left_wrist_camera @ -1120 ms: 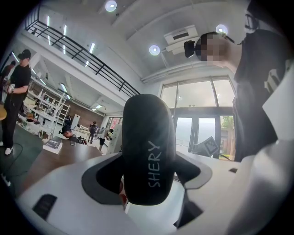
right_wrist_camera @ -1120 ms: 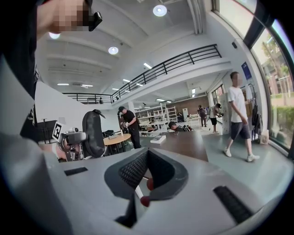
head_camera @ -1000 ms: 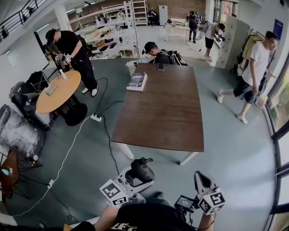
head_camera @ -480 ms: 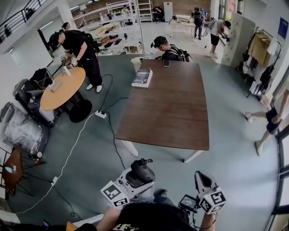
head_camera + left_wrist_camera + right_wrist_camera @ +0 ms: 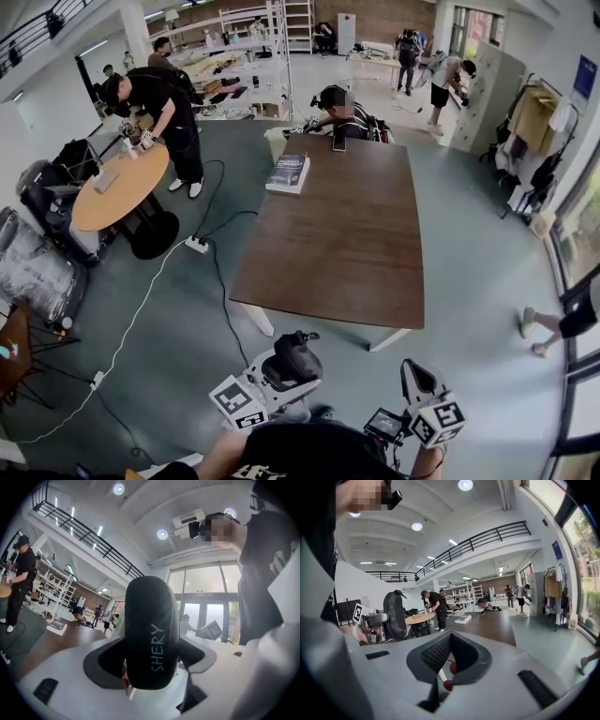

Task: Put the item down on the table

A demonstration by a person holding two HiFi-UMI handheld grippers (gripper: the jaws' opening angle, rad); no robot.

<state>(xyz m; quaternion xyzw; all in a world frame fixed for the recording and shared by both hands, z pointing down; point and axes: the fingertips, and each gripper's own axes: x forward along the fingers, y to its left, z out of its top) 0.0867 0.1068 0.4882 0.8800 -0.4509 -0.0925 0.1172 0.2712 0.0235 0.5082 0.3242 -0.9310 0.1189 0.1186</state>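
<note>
A black oval item [image 5: 297, 355] printed "SHERY" [image 5: 152, 634] sits upright between the jaws of my left gripper [image 5: 281, 375], which is shut on it. I hold it low and close to my body, well short of the near edge of the long brown table [image 5: 337, 225]. The right gripper view also catches the item [image 5: 395, 615] off to the left. My right gripper [image 5: 419, 378] [image 5: 445, 667] points upward at the lower right with its jaws shut together and nothing in them.
A book [image 5: 287, 172] lies at the table's far left, a phone [image 5: 337, 143] at its far end where a person [image 5: 337, 103] sits. On the left are a round wooden table [image 5: 117, 187], people, and a floor cable with a power strip [image 5: 197, 245]. Someone walks at the right [image 5: 562, 323].
Both grippers keep their places and their hold. The view has shifted slightly, and the walking person has moved from the right side toward the lower right edge.
</note>
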